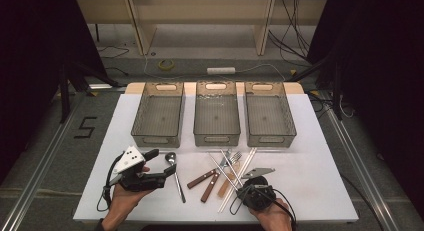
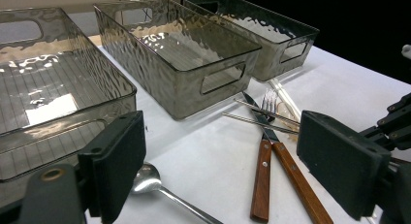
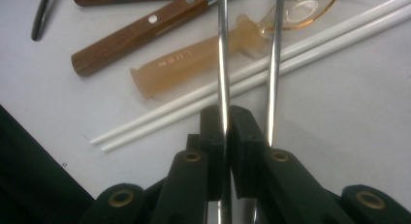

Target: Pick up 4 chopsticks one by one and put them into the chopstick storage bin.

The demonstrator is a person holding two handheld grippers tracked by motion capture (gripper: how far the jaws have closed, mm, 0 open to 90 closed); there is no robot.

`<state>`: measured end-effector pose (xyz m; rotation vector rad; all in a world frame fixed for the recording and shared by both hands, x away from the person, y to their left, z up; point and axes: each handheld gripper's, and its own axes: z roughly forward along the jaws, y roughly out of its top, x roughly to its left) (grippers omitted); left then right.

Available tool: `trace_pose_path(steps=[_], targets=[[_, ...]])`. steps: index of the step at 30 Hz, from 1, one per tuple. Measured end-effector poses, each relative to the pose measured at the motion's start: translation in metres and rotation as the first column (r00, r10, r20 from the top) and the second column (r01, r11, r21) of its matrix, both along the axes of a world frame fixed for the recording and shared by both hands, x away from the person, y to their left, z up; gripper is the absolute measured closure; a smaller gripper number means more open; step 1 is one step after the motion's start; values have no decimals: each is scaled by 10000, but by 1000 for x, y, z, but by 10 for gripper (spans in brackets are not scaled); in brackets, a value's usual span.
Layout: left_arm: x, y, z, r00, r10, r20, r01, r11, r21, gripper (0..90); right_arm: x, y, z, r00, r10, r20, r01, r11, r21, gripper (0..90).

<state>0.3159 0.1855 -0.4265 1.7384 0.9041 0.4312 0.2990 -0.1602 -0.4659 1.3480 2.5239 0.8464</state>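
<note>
I work at a white table [image 1: 310, 156] standing on a grey floor, with dark curtains at both sides and pale wooden furniture and loose cables beyond the far edge. A white power strip [image 1: 220, 70] lies on the floor behind the table.

My right gripper [image 3: 226, 118] is at the near edge of the table, over the cutlery pile. Its jaws are clamped shut on one metal chopstick [image 3: 222, 49], which runs straight out from between the pads. The second metal chopstick [image 3: 274, 64] lies just beside the right pad, outside the grip.

My left gripper [image 2: 220, 158] rests at the near left of the table with its jaws wide apart and nothing between them. A spoon [image 2: 145, 179] lies on the table just beyond its left pad.

Count of items:
- Clear ribbed bins [image 1: 158, 113]: three, in a row across the far half of the table, all without contents.
- Metal chopsticks: two.
- White chopsticks [image 3: 194, 105]: two, lying side by side under the metal ones.
- Wooden-handled pieces [image 3: 135, 37]: two, of which one bears a fork head in the left gripper view.
- Amber translucent-handled piece [image 3: 189, 66]: one.
- Spoon: one.
</note>
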Motion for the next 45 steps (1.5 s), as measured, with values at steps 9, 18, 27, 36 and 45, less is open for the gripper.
trace_pose_path(steps=[9, 18, 27, 36, 45], targets=[[1, -2, -1, 9992, -367, -127, 369, 9993, 105, 176, 0, 0, 10, 9968, 688, 399, -694, 9975, 154, 857], [2, -20, -4, 9869, -1578, -345, 1603, 9829, 908, 177, 2, 3, 22, 9830, 1698, 694, -1718, 9849, 233, 857], [1, -42, -5, 9635, -2593, -662, 2670, 9482, 1718, 174, 0, 16, 31, 9569, 2795, 794, -2810, 9597, 81, 857], [1, -56, -3, 9442, -3171, -889, 3292, 9018, 2800, 167, -1, 24, 35, 9272, 3658, 803, -3662, 9305, -104, 857], [1, -71, -8, 9288, -3510, -1191, 3676, 8304, 4187, 175, -3, 32, 39, 8997, 4302, 736, -4285, 9027, -387, 857]])
